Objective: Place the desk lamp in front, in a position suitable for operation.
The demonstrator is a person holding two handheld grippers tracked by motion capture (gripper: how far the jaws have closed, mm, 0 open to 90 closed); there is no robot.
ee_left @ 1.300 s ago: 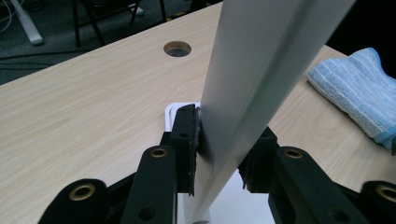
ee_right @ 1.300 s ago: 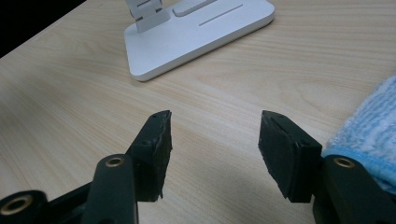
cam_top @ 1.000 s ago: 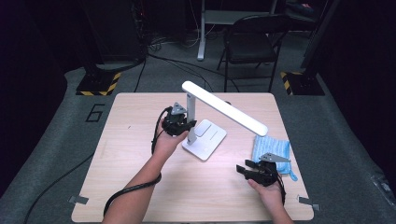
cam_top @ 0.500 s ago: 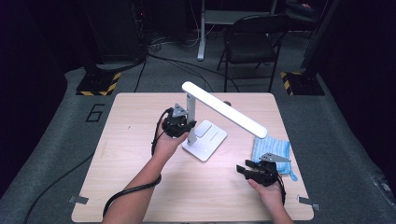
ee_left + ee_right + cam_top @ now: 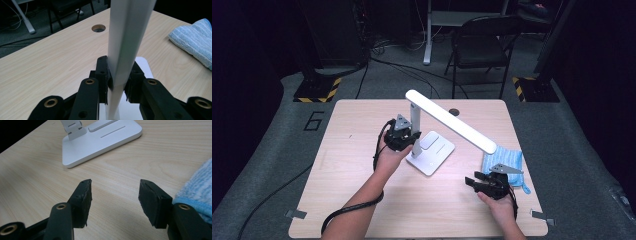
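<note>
Pale wood worktop (image 5: 362, 200): the largest item, carrying everything below; a round cable hole (image 5: 98, 28) sits near its far edge.

White desk lamp (image 5: 447, 127): stands near the middle of the worktop, flat base (image 5: 105, 137) down, upright post (image 5: 125, 50) rising from the base's left side, long light bar slanting out toward your right. This is the piece you are working on.

Blue cloth (image 5: 503, 162): folded, lying at the right edge of the worktop, just beyond your right hand and apart from the lamp base.

Left hand-held gripper (image 5: 404, 139): clamped on the lamp post low down, one pad (image 5: 103, 72) pressed to each side, as its own view shows. Judged step: the post is secured, the lamp steadied for repositioning or for wiping.

Right hand-held gripper (image 5: 113, 200): jaws parted about halfway with nothing between them, low over bare wood, the cloth just to its side.

Next move, as a judgement: keep your left grip firm so the base does not tip or slide. Then bring your right hand-held gripper sideways to the cloth, or up to the light bar, and close squarely.
</note>
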